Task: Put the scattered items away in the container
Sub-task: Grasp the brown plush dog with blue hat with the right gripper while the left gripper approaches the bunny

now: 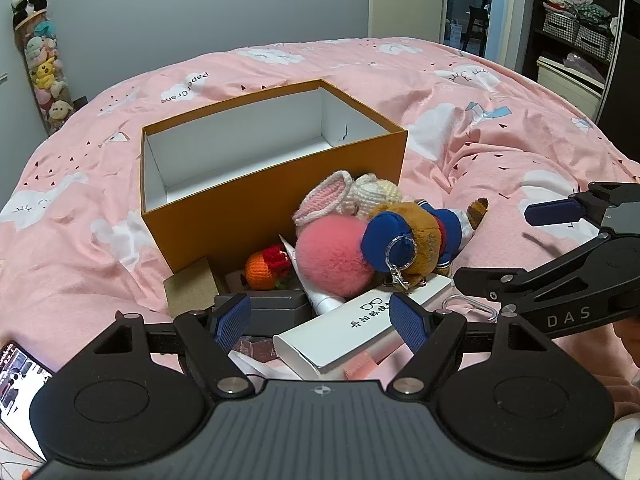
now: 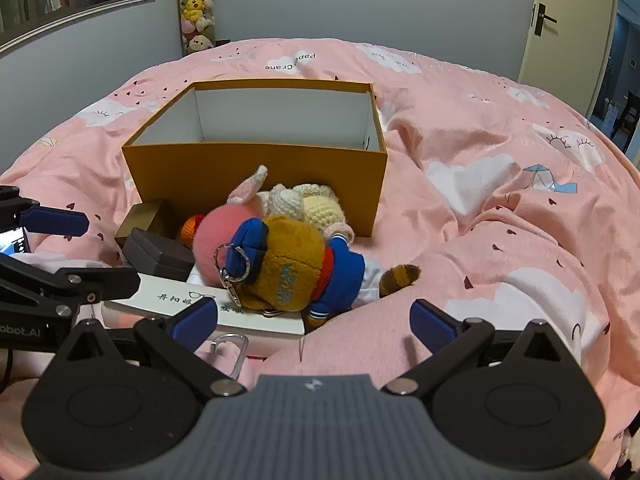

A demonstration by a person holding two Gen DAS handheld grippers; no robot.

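Note:
An orange box (image 1: 224,188) (image 2: 256,176) with a white inside stands open on the pink bedspread, nothing visible in it. In front of it lies a heap: a pink fluffy ball (image 1: 332,256) (image 2: 220,232), a brown plush in blue clothes (image 1: 416,240) (image 2: 292,272) with a key ring, crocheted toys (image 1: 352,196) (image 2: 304,204), an orange crochet fruit (image 1: 264,270), a white glasses case (image 1: 356,328) (image 2: 184,300) and a dark grey case (image 1: 276,304) (image 2: 156,256). My left gripper (image 1: 322,322) is open just above the white case. My right gripper (image 2: 314,320) is open near the plush.
A small brown cardboard box (image 1: 192,290) (image 2: 148,214) lies left of the heap. A silver carabiner (image 1: 472,306) (image 2: 234,350) rests near the white case. A lit phone (image 1: 20,380) lies at the lower left. Rumpled bedspread (image 2: 500,208) spreads to the right.

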